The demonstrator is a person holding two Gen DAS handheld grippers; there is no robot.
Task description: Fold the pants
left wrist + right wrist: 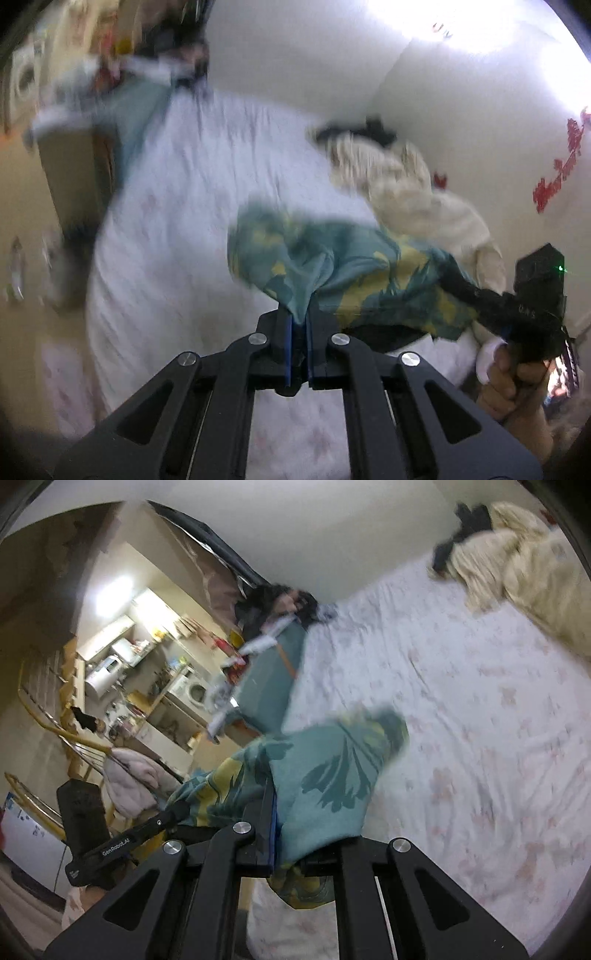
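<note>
The pants are teal with yellow leaf print. They hang in the air above the bed, stretched between both grippers. My left gripper is shut on one end of the fabric. My right gripper is shut on the other end, with cloth bunched between its fingers and hanging below. The pants fill the middle of the right wrist view. The right gripper also shows in the left wrist view, held by a hand at the right. The left gripper shows in the right wrist view, at the lower left.
The bed has a white floral sheet. A cream blanket with a dark garment lies at its far corner. A teal box with clutter stands at the bed's end. A kitchen area lies beyond.
</note>
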